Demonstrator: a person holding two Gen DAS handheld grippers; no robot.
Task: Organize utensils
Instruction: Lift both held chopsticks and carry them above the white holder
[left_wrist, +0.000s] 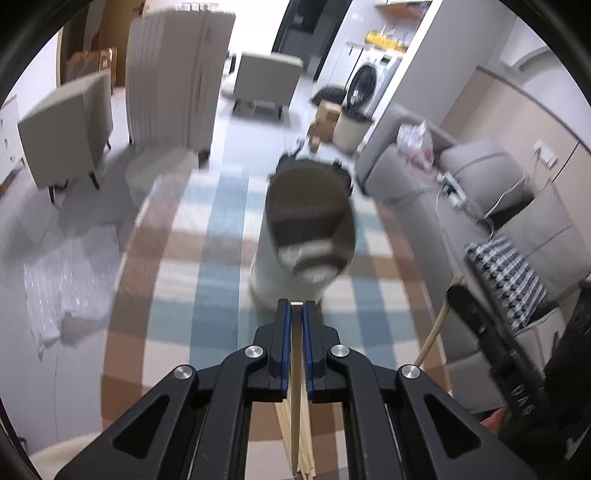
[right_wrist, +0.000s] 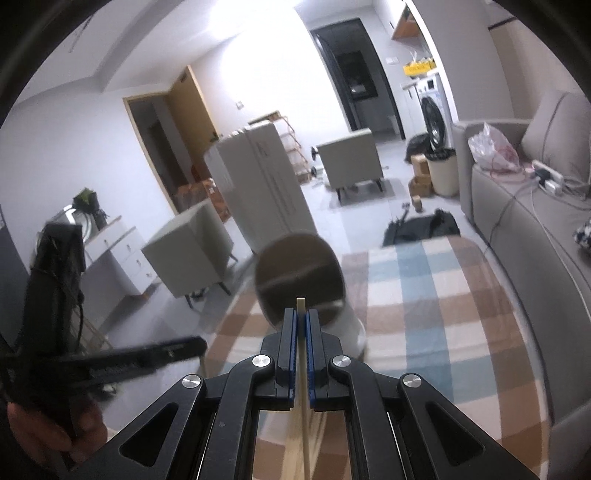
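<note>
Home living room: grey sofa (right_wrist: 524, 236), washing machine (right_wrist: 436, 114), checked rug (right_wrist: 424, 314), armchair (right_wrist: 351, 158).

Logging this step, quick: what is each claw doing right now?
Left claw: closed on a wooden stick.
Right claw: closed on a wooden stick.

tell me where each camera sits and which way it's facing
Left wrist: on the left gripper, angled down at a white cylindrical holder on the checked tablecloth; its jaws pinch a pale wooden stick.
Right wrist: on the right gripper, pinching a thin wooden stick; a hand shows at left.
Shared: holder, tablecloth, grey sofa.
</note>
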